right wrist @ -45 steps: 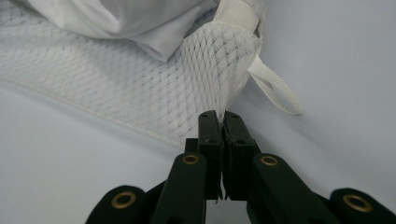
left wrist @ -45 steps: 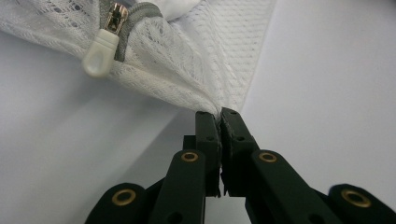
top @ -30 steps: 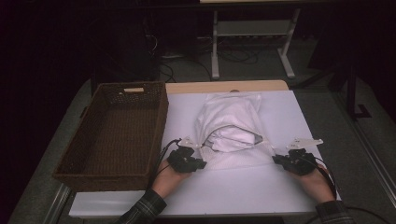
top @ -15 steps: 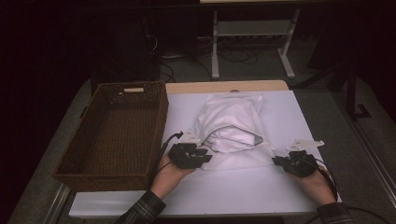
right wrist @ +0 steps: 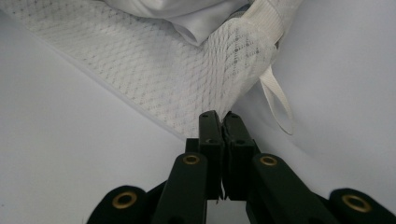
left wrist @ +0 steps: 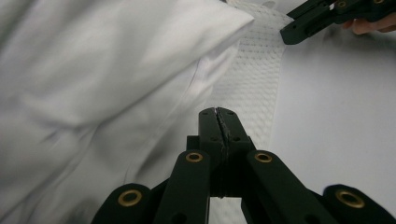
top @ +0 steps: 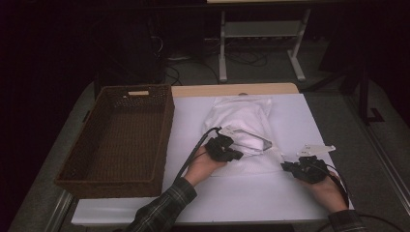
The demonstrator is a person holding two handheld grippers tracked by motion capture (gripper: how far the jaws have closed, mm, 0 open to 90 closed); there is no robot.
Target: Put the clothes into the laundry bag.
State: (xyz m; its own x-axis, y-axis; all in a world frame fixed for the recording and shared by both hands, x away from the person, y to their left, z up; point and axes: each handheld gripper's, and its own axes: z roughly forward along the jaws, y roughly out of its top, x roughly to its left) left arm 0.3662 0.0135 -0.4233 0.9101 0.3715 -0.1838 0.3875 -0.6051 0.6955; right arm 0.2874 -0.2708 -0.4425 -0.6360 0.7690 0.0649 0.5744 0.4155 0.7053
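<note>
So the white mesh laundry bag (top: pixel 241 126) stuffed with white cloth lies mid-table beside the wicker basket (top: pixel 118 137); it looks soft, light and floppy. Right gripper (right wrist: pixel 219 122) is pinched shut on the mesh corner, while the left gripper (left wrist: pixel 219 116) has just closed over the mesh edge, though I can't tell whether it caught any. I'd grab the woven hem, not the slippery cloth.

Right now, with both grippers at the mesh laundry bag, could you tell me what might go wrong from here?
1. The right gripper pinches only the mesh bag's corner; a hard pull might slip it free or strain the mesh.
2. The left gripper, just closed, appears to hold nothing, so it may need regrasping.
3. The white garment bulges from the bag's open end and could slide out on the way to the wicker basket.
</note>
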